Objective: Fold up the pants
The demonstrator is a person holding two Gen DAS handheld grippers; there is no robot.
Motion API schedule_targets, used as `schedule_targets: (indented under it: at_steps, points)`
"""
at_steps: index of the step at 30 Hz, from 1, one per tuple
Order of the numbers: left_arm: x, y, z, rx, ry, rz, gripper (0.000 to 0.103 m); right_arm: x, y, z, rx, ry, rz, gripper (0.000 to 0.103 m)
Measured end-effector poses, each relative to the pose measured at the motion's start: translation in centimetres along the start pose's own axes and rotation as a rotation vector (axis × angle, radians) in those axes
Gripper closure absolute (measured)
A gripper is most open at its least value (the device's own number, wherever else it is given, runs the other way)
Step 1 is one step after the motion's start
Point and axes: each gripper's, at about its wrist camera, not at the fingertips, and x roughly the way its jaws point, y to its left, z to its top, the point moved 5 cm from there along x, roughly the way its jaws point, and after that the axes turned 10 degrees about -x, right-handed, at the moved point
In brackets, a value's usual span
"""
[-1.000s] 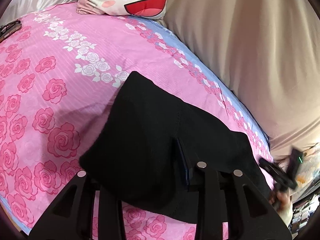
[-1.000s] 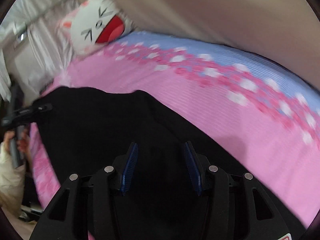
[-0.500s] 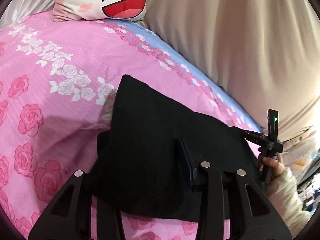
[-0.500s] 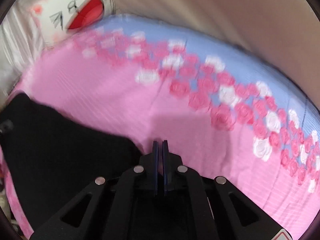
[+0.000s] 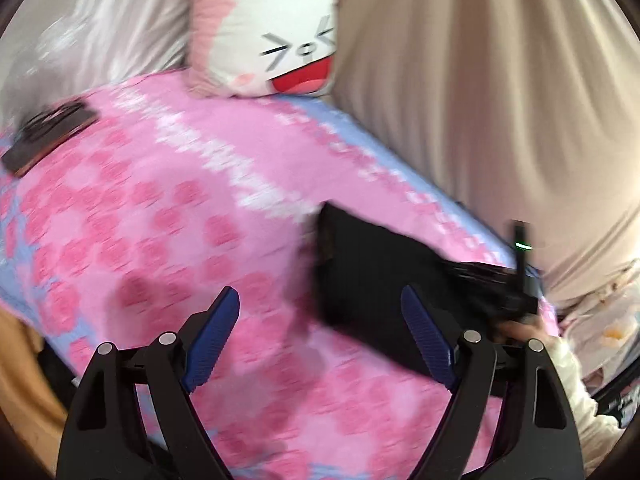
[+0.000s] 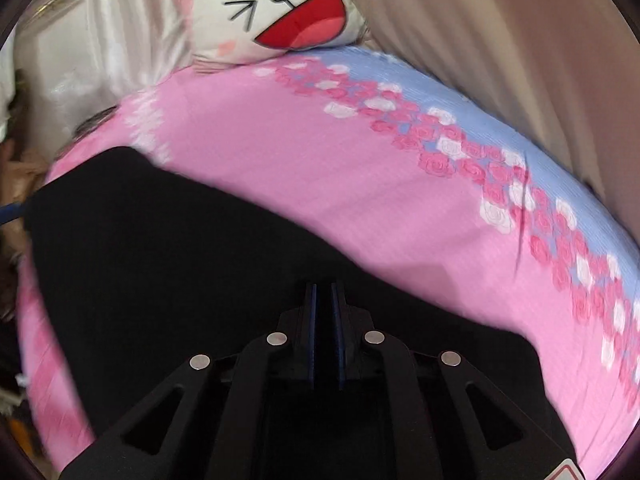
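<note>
Left gripper [image 5: 320, 320]: jaws just spread wide, nothing between them, left of the folded black fabric pants [image 5: 372, 280]. Right gripper [image 6: 324, 312]: jaws clenched on those pants.

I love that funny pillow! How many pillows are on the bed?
1. The cartoon-face pillow leans at the head of the pink bed, beside the beige drape. Others may sit out of view.

left gripper [image 5: 320, 336]: black angular frame, ribbed blue pads, round silver screws
right gripper [image 6: 324, 336]: black frame, thin blue pads, four silver screws, red-white sticker at corner
sleeve [image 5: 576, 396]: cream, knitted, reaching the wrist
</note>
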Motion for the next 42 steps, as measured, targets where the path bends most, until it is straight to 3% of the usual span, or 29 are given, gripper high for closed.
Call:
schedule_targets:
  at_steps: [2,5,6,7,9,13,16,17,18,19,21,22,25,26,27,30,32,34,36,38,39,41,42]
  points:
    - [0.3,-1.0,0.1,0.007,-0.009,0.024,0.022,-1.2,0.2,1.0,0.072,-0.035,0.045,0.093]
    - [0.7,-0.3,-0.1,-0.070,0.002,0.003,0.022,-5.1,2.8,1.2,0.047,-0.117,0.089,0.090]
    - [0.7,0.3,-0.2,-0.103,0.000,-0.009,0.022,-6.3,4.5,1.1,0.015,-0.127,0.097,0.076]
    - [0.6,1.0,0.0,-0.144,-0.015,-0.015,0.022,-7.1,6.2,1.0,-0.027,-0.131,0.102,0.052]
    - [0.1,1.5,0.6,-0.178,-0.050,-0.025,0.022,-8.9,10.5,1.5,-0.164,-0.147,0.091,0.040]
    - [-1.7,0.8,1.4,-0.140,-0.100,-0.007,0.022,-8.5,19.4,3.8,-0.404,-0.143,0.112,0.040]
    - [-2.9,0.6,1.5,-0.112,-0.126,0.013,0.022,-5.3,23.3,5.4,-0.519,-0.107,0.016,0.043]
    - [-3.4,0.7,1.6,-0.111,-0.135,0.021,0.022,-3.6,23.9,5.8,-0.556,-0.085,-0.035,0.047]
    - [-3.9,1.0,1.5,-0.114,-0.140,0.023,0.022,-2.6,23.8,6.0,-0.574,-0.068,-0.055,0.066]
    - [-4.3,1.3,1.5,-0.117,-0.141,0.025,0.022,-2.3,23.2,6.6,-0.543,-0.057,-0.035,0.084]
    - [-5.5,2.0,1.5,-0.116,-0.154,0.034,0.022,-4.4,20.9,8.0,-0.368,-0.089,0.127,0.092]
    - [-5.8,2.3,1.6,-0.106,-0.159,0.046,0.022,-7.0,18.4,9.2,-0.205,-0.163,0.244,0.092]
    - [-6.1,2.4,1.9,-0.072,-0.171,0.066,0.022,-11.5,12.4,10.5,0.128,-0.346,0.455,0.088]
    - [-5.9,1.9,2.2,-0.053,-0.171,0.061,0.022,-11.1,11.9,10.5,0.192,-0.347,0.531,0.086]
    - [-5.6,1.3,2.4,-0.039,-0.169,0.055,0.022,-9.6,12.9,10.4,0.179,-0.294,0.563,0.079]
    - [-4.7,-0.3,2.6,-0.010,-0.148,0.030,0.022,-3.6,19.0,8.1,-0.018,-0.064,0.504,0.076]
    - [-4.3,-1.1,2.0,0.021,-0.117,0.011,0.021,-4.1,19.8,7.4,-0.104,-0.109,0.412,0.072]
    - [-4.1,-1.3,1.1,0.051,-0.106,0.035,0.020,-5.7,19.9,7.4,-0.178,-0.139,0.323,0.037]
    - [-3.6,-1.3,0.1,0.069,-0.088,0.052,0.020,-6.7,21.0,7.2,-0.326,-0.143,0.213,0.031]
    - [-3.1,-1.6,-0.3,0.069,-0.067,0.036,0.020,-6.4,22.9,6.4,-0.541,-0.108,0.131,0.031]
    - [-2.8,-1.8,-0.5,0.069,-0.055,0.055,0.025,-5.8,23.6,6.0,-0.619,-0.089,0.085,0.031]
    - [-2.7,-1.6,-0.2,0.070,-0.072,0.124,0.025,-4.3,23.5,6.2,-0.642,-0.070,0.053,0.035]
    - [-2.8,-1.6,0.1,0.074,-0.078,0.131,0.024,-3.3,22.9,6.6,-0.593,-0.041,0.073,0.059]
